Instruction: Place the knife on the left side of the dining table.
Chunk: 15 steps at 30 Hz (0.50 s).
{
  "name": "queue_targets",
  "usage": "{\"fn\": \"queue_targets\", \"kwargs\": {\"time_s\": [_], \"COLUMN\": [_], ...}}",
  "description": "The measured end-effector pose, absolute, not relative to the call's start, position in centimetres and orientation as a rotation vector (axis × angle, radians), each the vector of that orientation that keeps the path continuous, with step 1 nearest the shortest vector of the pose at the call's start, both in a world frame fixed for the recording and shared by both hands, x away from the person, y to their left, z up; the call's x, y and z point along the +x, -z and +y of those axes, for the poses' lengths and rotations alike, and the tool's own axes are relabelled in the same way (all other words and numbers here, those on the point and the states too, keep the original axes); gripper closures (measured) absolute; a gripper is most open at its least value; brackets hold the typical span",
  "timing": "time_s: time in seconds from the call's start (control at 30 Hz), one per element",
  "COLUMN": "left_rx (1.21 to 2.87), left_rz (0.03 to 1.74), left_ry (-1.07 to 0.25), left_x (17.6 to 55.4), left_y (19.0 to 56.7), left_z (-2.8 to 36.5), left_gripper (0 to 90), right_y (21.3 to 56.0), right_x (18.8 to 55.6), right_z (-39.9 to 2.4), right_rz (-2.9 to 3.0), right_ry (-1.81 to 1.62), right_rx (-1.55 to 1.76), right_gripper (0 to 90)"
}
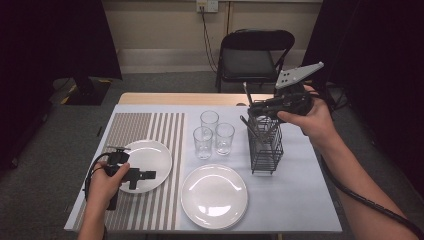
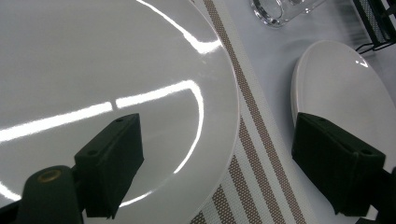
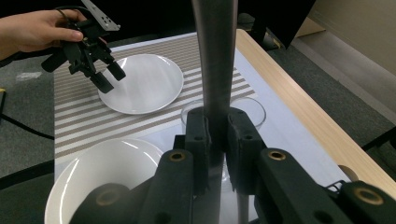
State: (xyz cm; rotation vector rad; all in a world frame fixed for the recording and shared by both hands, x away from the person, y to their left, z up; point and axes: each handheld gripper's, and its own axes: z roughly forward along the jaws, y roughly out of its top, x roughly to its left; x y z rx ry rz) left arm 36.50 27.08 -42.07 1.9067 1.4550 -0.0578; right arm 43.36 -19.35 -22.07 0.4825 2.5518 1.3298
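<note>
Nearest me, a white plate point(image 1: 214, 196) lies on the pale tablecloth point(image 1: 300, 200), centre near edge. To its left, a second plate point(image 1: 150, 162) sits on the striped mat point(image 1: 150, 130). My left tongs point(image 1: 142, 175) hover over that plate with jaws apart and nothing between them; the left gripper view confirms the pads are clear of the glaze.

Further in, three drinking glasses point(image 1: 212, 135) stand clustered at the centre. Right of them stands a black wire rack point(image 1: 265, 145) holding more cutlery.

My right tongs point(image 3: 218, 140) are above the rack, jaws clamped on a metal handle point(image 3: 215, 56). It is a piece of cutlery, partly lifted, its lower end hidden in the rack; I cannot tell whether it is a knife, fork or spoon.

Risks: the smooth handle is gripped on a narrow band and could slide or swing in the pads. A head snagging on the wires could tip the light rack towards the glasses. Carrying the piece leftward low would risk striking those glasses.

Surface: a wooden table point(image 1: 180, 98), cloth flat. Beyond it are a folding chair point(image 1: 252, 55), grey carpet and a wall socket.
</note>
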Motion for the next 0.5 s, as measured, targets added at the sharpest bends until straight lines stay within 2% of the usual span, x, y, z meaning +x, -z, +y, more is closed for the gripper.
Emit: {"fn": "queue_targets", "kwargs": {"time_s": [0.5], "left_rx": [1.908], "left_rz": [1.450], "left_ry": [0.058], "left_x": [36.4], "left_y": [41.9], "left_z": [27.0], "left_gripper": [16.2], "right_y": [22.2], "right_x": [42.8], "right_z": [-17.8], "right_rz": [2.571], "right_ry": [-1.379], "right_rx": [0.452], "right_gripper": [80.7]}}
